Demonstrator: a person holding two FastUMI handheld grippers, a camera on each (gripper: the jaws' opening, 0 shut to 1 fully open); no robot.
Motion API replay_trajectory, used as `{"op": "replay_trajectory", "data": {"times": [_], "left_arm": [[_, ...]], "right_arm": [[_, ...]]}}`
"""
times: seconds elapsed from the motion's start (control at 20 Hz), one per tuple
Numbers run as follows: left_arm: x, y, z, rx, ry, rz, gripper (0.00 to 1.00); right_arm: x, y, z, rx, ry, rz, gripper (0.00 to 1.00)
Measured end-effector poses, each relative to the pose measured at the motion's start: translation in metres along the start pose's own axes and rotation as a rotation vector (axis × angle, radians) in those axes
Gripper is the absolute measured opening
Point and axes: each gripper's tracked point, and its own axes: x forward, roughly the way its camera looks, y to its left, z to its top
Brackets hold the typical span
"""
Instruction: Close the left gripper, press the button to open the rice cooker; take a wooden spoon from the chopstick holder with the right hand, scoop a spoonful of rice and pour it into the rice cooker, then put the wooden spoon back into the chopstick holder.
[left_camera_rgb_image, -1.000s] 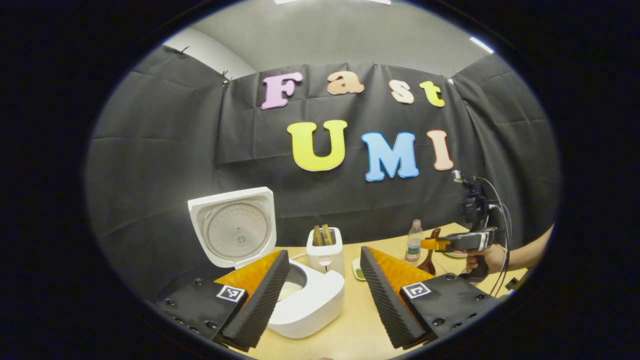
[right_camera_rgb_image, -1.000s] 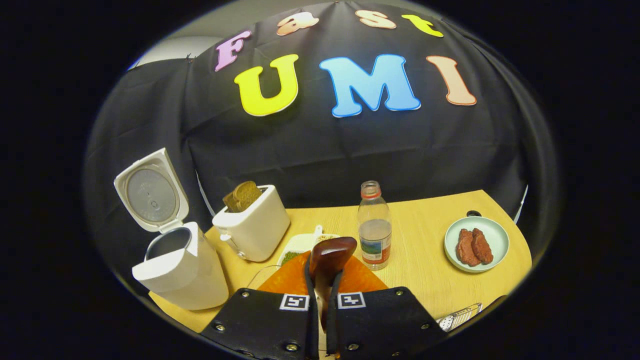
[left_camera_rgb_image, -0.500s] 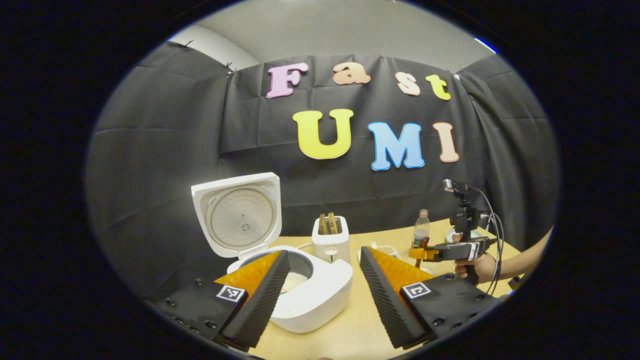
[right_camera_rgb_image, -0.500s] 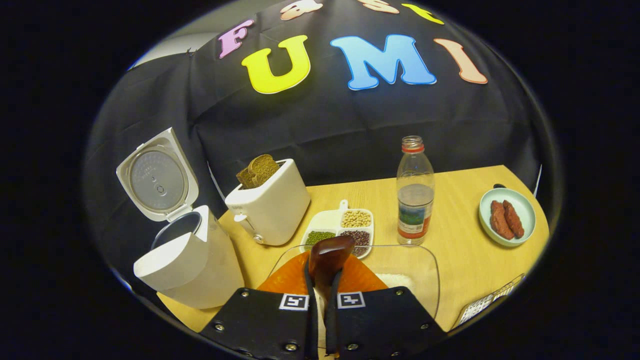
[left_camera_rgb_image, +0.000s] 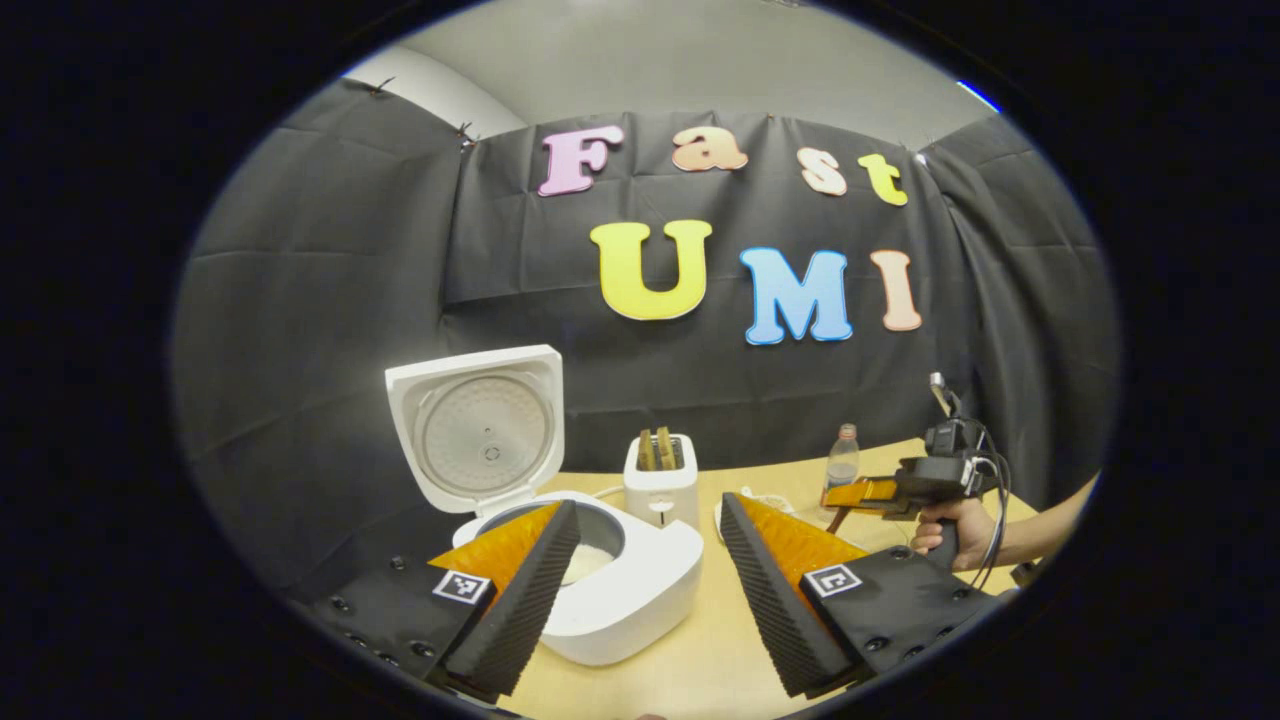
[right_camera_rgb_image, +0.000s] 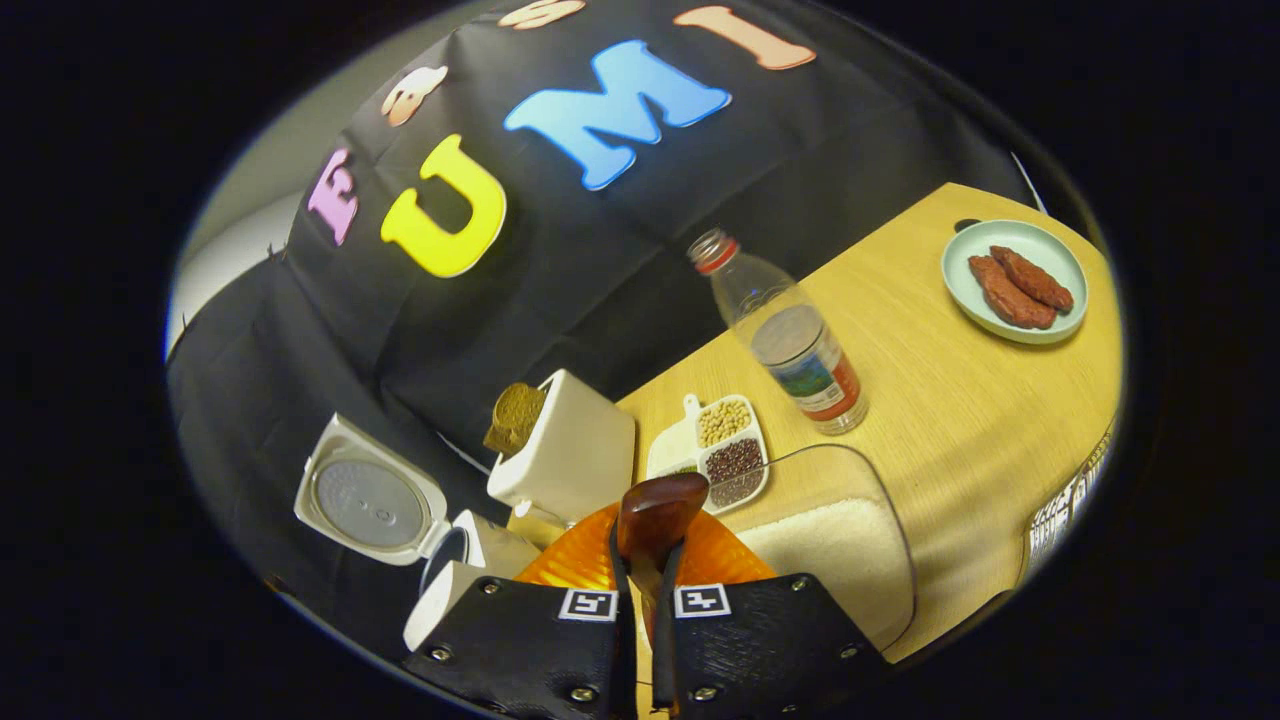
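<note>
Wooden spoon (right_camera_rgb_image: 655, 520) clamped in my right gripper (right_camera_rgb_image: 645, 590); I should dip low into rice (right_camera_rgb_image: 825, 535) just ahead, scooping level.

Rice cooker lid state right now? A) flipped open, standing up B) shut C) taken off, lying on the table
A: in the left gripper view the rice cooker has its lid hinged upright behind the pot, inner plate facing forward; the right gripper view shows the lid open too.
</note>
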Motion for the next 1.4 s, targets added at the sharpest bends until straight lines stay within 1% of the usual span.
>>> {"op": "replay_trajectory", "data": {"times": [0.15,0.2,0.25,0.3,0.45,0.5,0.55,0.6,0.65,0.7,0.75,0.8,0.9,0.95,1.0,1.05,1.1,1.25,1.3,1.4], "left_arm": [[0.0,-0.011,0.015,-0.022,-0.048,-0.028,0.98],[0.001,-0.012,0.014,-0.019,-0.05,-0.032,1.0],[0.003,-0.015,0.015,-0.016,-0.049,-0.039,0.98],[0.004,-0.018,0.015,-0.013,-0.045,-0.045,0.93],[0.005,-0.024,0.021,-0.006,-0.06,-0.059,0.94],[0.004,-0.025,0.021,-0.004,-0.065,-0.062,0.98],[0.003,-0.025,0.022,-0.004,-0.069,-0.065,0.94],[0.003,-0.025,0.021,-0.004,-0.071,-0.066,0.98],[0.002,-0.024,0.021,-0.008,-0.071,-0.069,0.93],[0.002,-0.023,0.02,-0.014,-0.074,-0.071,0.93],[0.0,-0.021,0.022,-0.017,-0.079,-0.071,0.98],[0.0,-0.019,0.021,-0.017,-0.084,-0.072,0.98],[-0.001,-0.016,0.02,-0.015,-0.09,-0.08,0.98],[-0.002,-0.014,0.019,-0.014,-0.089,-0.084,0.94],[-0.003,-0.012,0.017,-0.013,-0.089,-0.087,0.98],[-0.004,-0.011,0.019,-0.013,-0.09,-0.092,0.98],[-0.006,-0.01,0.019,-0.013,-0.094,-0.096,0.94],[-0.011,-0.004,0.02,-0.008,-0.104,-0.103,0.94],[-0.013,-0.001,0.019,-0.008,-0.105,-0.104,0.98],[-0.016,0.007,0.018,-0.012,-0.107,-0.099,0.98]], "right_arm": [[-0.022,-0.001,0.032,0.085,-0.051,0.02,0.06],[-0.029,0.001,0.041,0.119,-0.069,0.031,0.07],[-0.036,0.002,0.051,0.153,-0.088,0.045,0.06],[-0.042,0.004,0.059,0.188,-0.104,0.057,0.06],[-0.06,0.015,0.081,0.277,-0.14,0.107,0.06],[-0.066,0.021,0.086,0.309,-0.147,0.126,0.06],[-0.072,0.027,0.091,0.343,-0.154,0.146,0.06],[-0.078,0.033,0.097,0.374,-0.163,0.169,0.06],[-0.084,0.041,0.102,0.392,-0.172,0.192,0.06],[-0.089,0.047,0.106,0.4,-0.179,0.207,0.06],[-0.094,0.052,0.108,0.399,-0.184,0.216,0.06],[-0.098,0.057,0.11,0.394,-0.189,0.221,0.06],[-0.102,0.069,0.109,0.398,-0.188,0.239,0.06],[-0.103,0.076,0.107,0.392,-0.185,0.246,0.06],[-0.103,0.081,0.105,0.388,-0.18,0.248,0.06],[-0.104,0.085,0.102,0.382,-0.174,0.25,0.06],[-0.103,0.09,0.099,0.38,-0.169,0.253,0.06],[-0.105,0.111,0.092,0.378,-0.156,0.273,0.06],[-0.103,0.118,0.089,0.375,-0.149,0.277,0.06],[-0.097,0.131,0.082,0.372,-0.133,0.287,0.06]]}}
